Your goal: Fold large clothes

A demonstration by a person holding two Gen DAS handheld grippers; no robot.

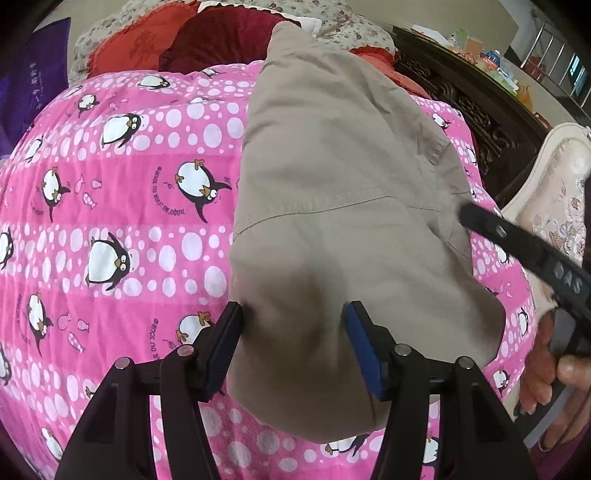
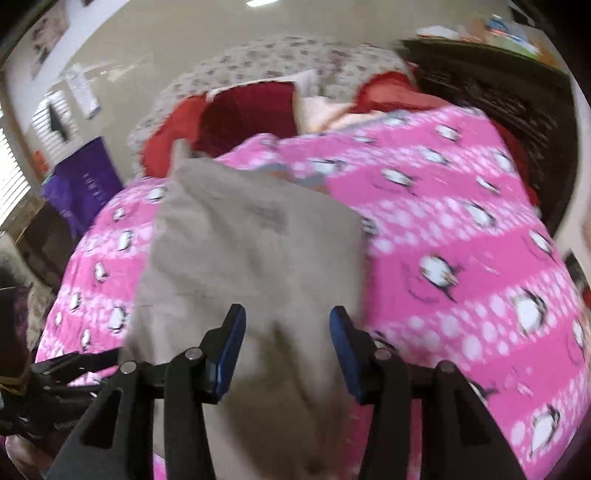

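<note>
Beige trousers (image 1: 332, 166), folded lengthwise, lie stretched away from me on a pink penguin quilt (image 1: 129, 240). My left gripper (image 1: 295, 314) stands open over their near end, with cloth lying in the gap between its blue pads. Of my right gripper one black finger (image 1: 517, 243) shows at the trousers' right edge, with a hand (image 1: 546, 369) behind it. In the blurred right wrist view my right gripper (image 2: 286, 317) is open above the beige trousers (image 2: 251, 240), and no cloth is pinched between its pads. The quilt (image 2: 461, 240) spreads to the right.
Red cushions (image 1: 221, 33) and a floral pillow (image 1: 351, 22) sit at the bed's far end. A dark carved wooden frame (image 1: 461, 103) runs along the right, beside a cream upholstered chair (image 1: 554, 192). A purple bag (image 2: 85, 184) stands left of the bed.
</note>
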